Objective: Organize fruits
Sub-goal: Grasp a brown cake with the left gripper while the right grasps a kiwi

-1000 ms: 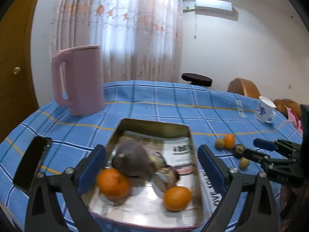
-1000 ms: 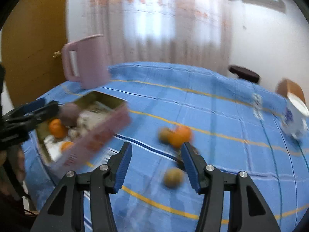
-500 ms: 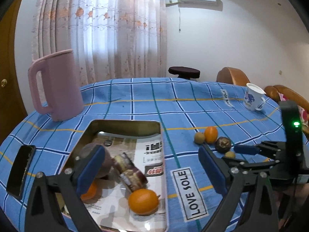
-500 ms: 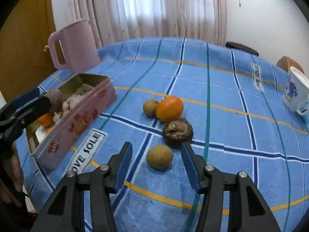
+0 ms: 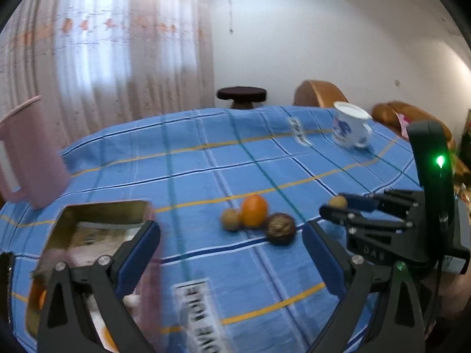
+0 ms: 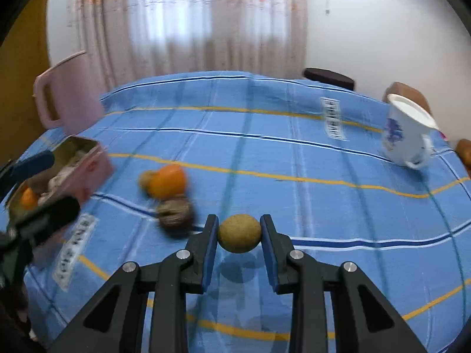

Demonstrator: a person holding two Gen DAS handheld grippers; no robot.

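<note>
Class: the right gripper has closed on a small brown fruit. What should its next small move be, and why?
Probably carry it left toward the tin: the right gripper already pinches the brown fruit above its shadow, and other fruit already lies in that tin.

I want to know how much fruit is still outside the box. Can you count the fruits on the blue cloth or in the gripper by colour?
Orange round fruit: 1
Small tan-brown round fruits: 2, one beside the orange one, one clamped in the right gripper
Dark brown wrinkled round fruit: 1
Total: 4
</note>
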